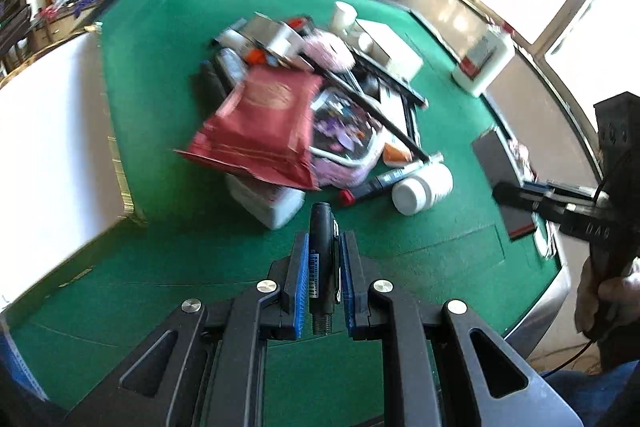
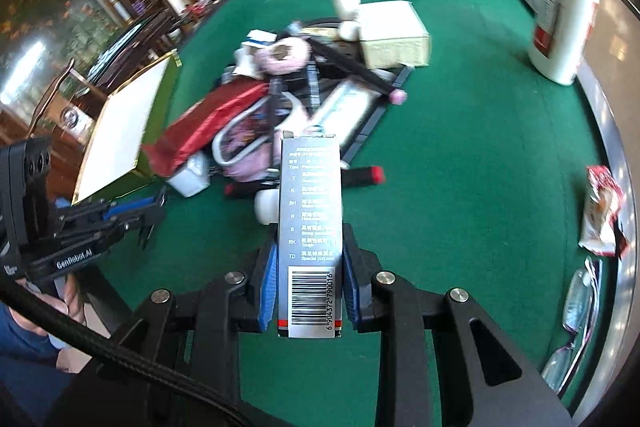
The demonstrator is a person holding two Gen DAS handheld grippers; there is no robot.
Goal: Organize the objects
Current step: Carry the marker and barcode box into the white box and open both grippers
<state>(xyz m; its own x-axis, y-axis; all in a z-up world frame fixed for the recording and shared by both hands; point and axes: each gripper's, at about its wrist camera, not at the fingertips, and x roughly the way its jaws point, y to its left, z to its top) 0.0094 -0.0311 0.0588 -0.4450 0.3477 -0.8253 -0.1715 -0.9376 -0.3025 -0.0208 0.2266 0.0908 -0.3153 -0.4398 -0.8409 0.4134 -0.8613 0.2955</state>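
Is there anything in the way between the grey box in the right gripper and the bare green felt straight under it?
Nothing visible: the grey box in the right gripper hangs over open felt; the pile lies further ahead.

Both wrists facing shared pile [image 1: 304, 107]

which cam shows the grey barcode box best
Right wrist view: the grey barcode box fills the centre, gripped by the right tool, label and barcode readable. Left wrist view shows it only small, blurred, at the right edge.
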